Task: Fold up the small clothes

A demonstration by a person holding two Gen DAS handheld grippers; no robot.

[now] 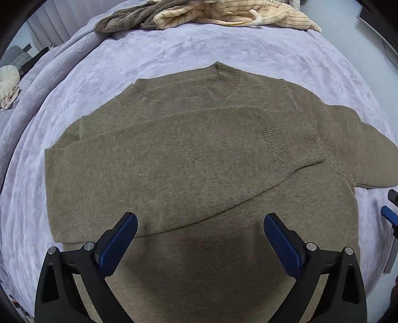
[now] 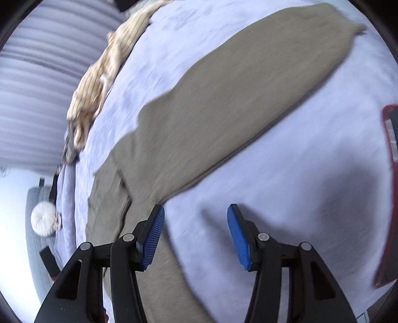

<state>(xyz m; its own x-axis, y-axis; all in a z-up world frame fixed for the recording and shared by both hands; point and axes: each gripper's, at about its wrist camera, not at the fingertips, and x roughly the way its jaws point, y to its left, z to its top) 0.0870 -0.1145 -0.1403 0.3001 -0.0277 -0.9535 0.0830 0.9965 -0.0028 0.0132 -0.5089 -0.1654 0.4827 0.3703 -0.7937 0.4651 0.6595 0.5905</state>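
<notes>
Left gripper (image 1: 200,232): nearest item in the left wrist view. Jaws spread wide, nothing between the blue pads; released. It hangs above the near hem area of the sweater.

Right gripper (image 2: 196,236): nearest item in the right wrist view. Jaws parted about half way, nothing between them; released. Below it lies bare blanket (image 2: 286,154), just right of the sweater body. Its blue tip also shows at the right edge of the left wrist view.

Sweater (image 1: 199,159): brown V-neck knit, laid flat at the middle of the lilac blanket, neck to the far side.
- Done, as I judge it: the left sleeve (image 1: 286,139) is folded across the chest, its ribbed cuff lying near the right shoulder seam.
- Left to do: the right sleeve (image 2: 248,99) is spread out flat on the blanket, away from the body, cuff at the far right. It needs folding in; then the body needs folding up. Roughly a third along for this garment.

Pile (image 1: 223,12): at the far edge of the bed, a cream striped garment and a brown one, crumpled and unfolded. Probably next in the queue.

Round cushion (image 1: 8,77): white, far left, off the bed.

Red-edged object (image 2: 389,139): right edge of the right wrist view; what it is I cannot tell.

Writing, brands, labels: none readable on any item.
</notes>
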